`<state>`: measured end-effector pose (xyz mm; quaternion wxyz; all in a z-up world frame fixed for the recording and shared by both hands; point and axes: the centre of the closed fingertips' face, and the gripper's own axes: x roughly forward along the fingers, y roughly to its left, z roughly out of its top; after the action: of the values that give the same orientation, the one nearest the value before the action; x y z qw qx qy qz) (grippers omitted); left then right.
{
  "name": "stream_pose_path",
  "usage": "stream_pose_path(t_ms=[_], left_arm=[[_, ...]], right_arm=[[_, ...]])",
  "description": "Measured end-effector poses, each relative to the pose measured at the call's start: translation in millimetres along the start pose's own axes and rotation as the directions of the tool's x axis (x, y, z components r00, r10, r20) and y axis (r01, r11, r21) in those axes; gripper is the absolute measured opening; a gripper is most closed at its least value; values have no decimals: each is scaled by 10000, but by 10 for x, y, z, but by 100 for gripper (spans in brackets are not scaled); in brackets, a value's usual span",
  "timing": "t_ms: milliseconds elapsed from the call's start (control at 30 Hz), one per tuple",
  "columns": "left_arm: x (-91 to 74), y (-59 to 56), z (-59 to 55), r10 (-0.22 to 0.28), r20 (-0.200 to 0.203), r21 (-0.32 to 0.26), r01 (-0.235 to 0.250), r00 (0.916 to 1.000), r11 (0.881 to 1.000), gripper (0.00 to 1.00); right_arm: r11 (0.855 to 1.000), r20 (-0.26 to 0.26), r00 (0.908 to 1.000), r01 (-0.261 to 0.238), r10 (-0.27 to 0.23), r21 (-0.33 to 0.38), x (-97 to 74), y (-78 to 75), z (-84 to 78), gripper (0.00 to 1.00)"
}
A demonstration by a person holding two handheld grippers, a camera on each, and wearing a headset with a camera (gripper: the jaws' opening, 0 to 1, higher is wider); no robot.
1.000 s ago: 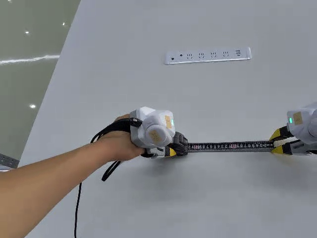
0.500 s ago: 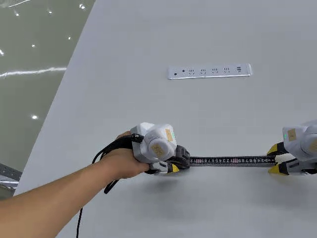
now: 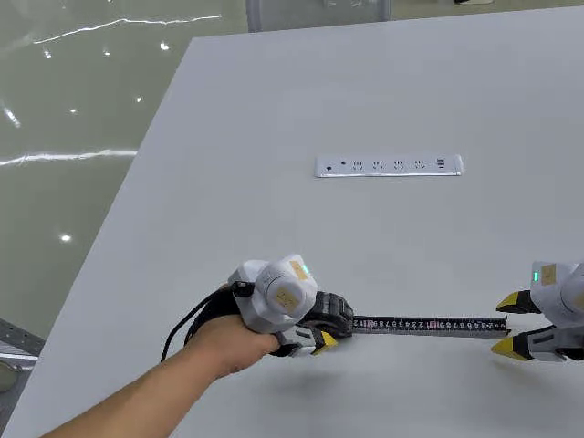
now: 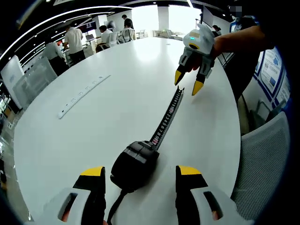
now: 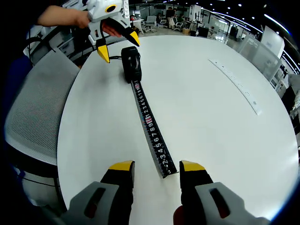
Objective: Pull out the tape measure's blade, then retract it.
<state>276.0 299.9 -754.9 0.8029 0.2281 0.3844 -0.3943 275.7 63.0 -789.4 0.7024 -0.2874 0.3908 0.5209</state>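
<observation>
White table (image 3: 365, 91) takes up most of the head view, w/ glossy green floor (image 3: 73, 137) off its left edge. Grey mesh chair (image 5: 37, 103) sits by the table edge in the right gripper view. People sit at desks (image 4: 112, 33) far back in the left gripper view, too small for detail.

White pwr strip (image 3: 390, 166) lies flat mid-table, well apart from the work.

Left gripper (image 3: 321, 330), white w/ yellow-tipped jaws, is in the person's hand (image 3: 228, 342) near the table's front edge; a black cable (image 3: 182, 324) loops back from it. Its jaws are spread and released: in the left gripper view there's bare table on both sides btw them and the tape measure (image 4: 135, 164), so nothing is clamped. Right gripper (image 3: 504, 324) is off to the right, jaws likewise spread, gripping nothing.

The tape measure, a black case, rests on the table btw the left gripper's jaws. A thin black strap (image 4: 117, 206) trails from its back toward that gripper.

Blade (image 3: 429, 324) is out, running straight along the table top from the case to the right gripper, numbers facing up. Its end (image 5: 166, 172) lies btw the right jaw tips w/ a gap on each side, apart from both.
</observation>
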Motion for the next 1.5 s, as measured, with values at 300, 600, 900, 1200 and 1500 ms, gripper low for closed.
stream_pose_path(t_ms=[300, 600, 900, 1200, 1500], left_arm=[[-203, -26, 5, 640, 329, -1077, -601, 9974, 9924, 63], [-376, -77, 2, 1105, 499, -1616, -1011, 9926, 9817, 68], [-569, -230, -65, 1443, 578, -2222, -1282, 9878, 9665, 72], [-744, -308, -91, 1838, 672, -2949, -1565, 9807, 9426, 77], [-931, -392, -123, 2034, 899, -3545, -1595, 9750, 9214, 82]], right_arm=[[9876, 671, 9953, 601, -704, 1448, -150, 89, 43, 41], [9581, 1303, 9832, 883, -1276, 2723, -353, 295, 89, 49], [9276, 1645, 9684, 1197, -1877, 3540, -612, 465, 125, 53], [9011, 2020, 9555, 1141, -2148, 4184, -752, 648, 230, 60], [8870, 2185, 9428, 1346, -2518, 4416, -939, 788, 341, 68]])
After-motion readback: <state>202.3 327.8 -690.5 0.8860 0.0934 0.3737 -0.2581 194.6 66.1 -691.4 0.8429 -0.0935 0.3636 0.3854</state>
